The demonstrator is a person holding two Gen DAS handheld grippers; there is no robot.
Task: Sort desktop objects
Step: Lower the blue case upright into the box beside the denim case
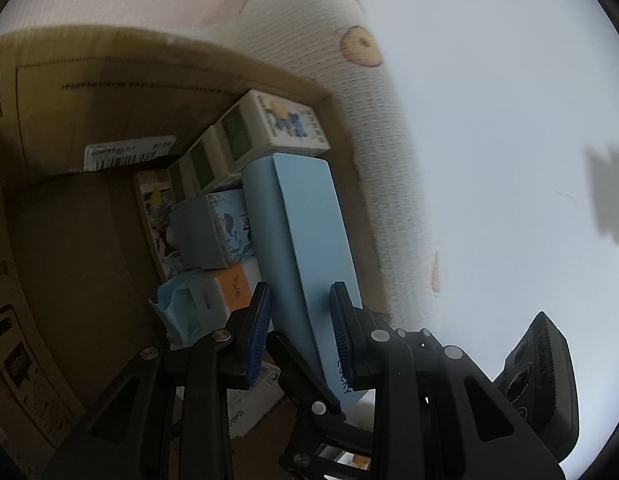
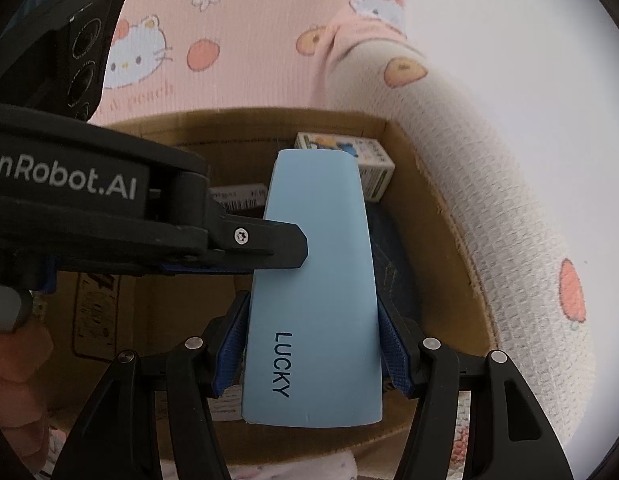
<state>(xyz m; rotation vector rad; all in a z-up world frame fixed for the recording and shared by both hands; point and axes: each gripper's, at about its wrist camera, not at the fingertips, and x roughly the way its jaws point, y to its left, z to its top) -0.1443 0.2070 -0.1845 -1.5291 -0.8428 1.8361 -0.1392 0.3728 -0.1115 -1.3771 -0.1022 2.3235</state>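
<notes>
Light: bright white on the right side.
Shadows: the cardboard box (image 1: 89,208) is dark inside.
Blur: left view smeary.
Edges: round, bent, black corners.

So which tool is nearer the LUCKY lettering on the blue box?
Right. The right tool clamps the blue box beside the LUCKY lettering; the left tool grips farther along it.
</notes>
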